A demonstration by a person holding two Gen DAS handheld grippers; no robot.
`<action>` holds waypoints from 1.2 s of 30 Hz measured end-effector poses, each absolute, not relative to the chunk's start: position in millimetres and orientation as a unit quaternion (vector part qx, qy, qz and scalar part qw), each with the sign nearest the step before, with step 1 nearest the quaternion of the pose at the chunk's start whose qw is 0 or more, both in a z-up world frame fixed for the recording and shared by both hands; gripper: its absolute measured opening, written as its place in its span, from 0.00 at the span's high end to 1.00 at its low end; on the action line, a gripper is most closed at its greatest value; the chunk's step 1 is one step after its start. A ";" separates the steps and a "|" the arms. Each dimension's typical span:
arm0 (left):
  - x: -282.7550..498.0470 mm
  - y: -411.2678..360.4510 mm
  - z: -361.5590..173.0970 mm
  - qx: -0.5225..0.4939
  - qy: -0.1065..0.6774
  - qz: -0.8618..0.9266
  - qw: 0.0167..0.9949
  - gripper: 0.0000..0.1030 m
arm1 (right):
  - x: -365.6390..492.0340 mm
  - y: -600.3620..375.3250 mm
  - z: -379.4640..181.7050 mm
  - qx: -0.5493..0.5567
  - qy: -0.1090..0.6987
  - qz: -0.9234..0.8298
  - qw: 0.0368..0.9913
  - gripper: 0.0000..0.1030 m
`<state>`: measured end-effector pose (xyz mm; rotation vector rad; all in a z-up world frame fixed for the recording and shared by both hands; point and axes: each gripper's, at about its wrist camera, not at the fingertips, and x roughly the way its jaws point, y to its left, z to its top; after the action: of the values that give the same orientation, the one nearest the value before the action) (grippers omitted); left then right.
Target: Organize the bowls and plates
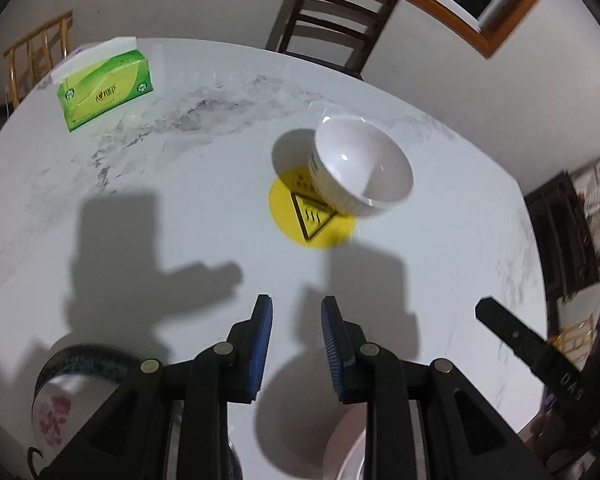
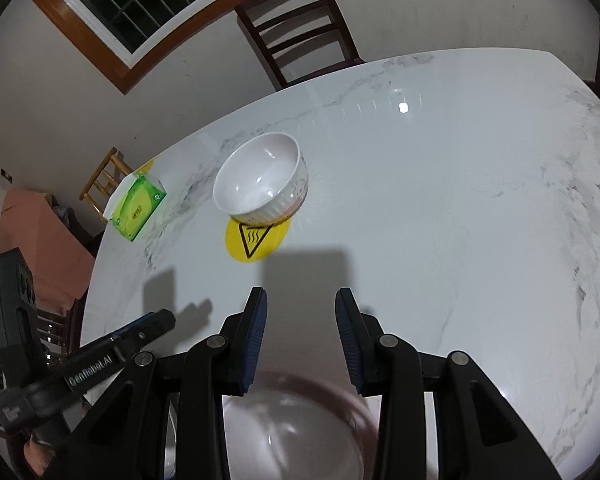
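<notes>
"GenRobot.AI" marks the left gripper (image 2: 162, 320); both it and the right gripper (image 2: 300, 336) stand parted, gripping nothing, white bowl (image 2: 260, 180) empty.

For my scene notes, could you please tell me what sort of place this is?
Probably a home dining room: a marble-look table with wooden chairs around it, a bowl and a tissue box on top.
</notes>
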<state>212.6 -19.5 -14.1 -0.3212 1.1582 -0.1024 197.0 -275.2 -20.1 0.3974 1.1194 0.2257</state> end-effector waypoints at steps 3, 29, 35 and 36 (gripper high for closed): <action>229.7 -11.3 -15.1 -0.182 0.539 -0.048 0.821 0.74 | 212.9 -276.3 -23.2 0.192 0.528 0.105 0.821 0.66; 334.8 -14.7 -57.1 -0.267 0.544 -0.048 0.794 0.71 | 329.8 -256.1 -75.9 0.205 0.564 0.104 0.793 0.67; 340.1 -24.2 -60.7 -0.237 0.549 -0.046 0.800 0.71 | 341.7 -244.3 -86.8 0.192 0.576 0.105 0.788 0.69; 340.0 -25.6 -60.9 -0.234 0.549 -0.044 0.801 0.71 | 342.8 -243.0 -88.7 0.192 0.577 0.107 0.786 0.71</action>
<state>340.0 -25.6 -60.9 -0.5016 1.1780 -0.0949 342.8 -243.0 -88.7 0.4144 1.2447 0.2299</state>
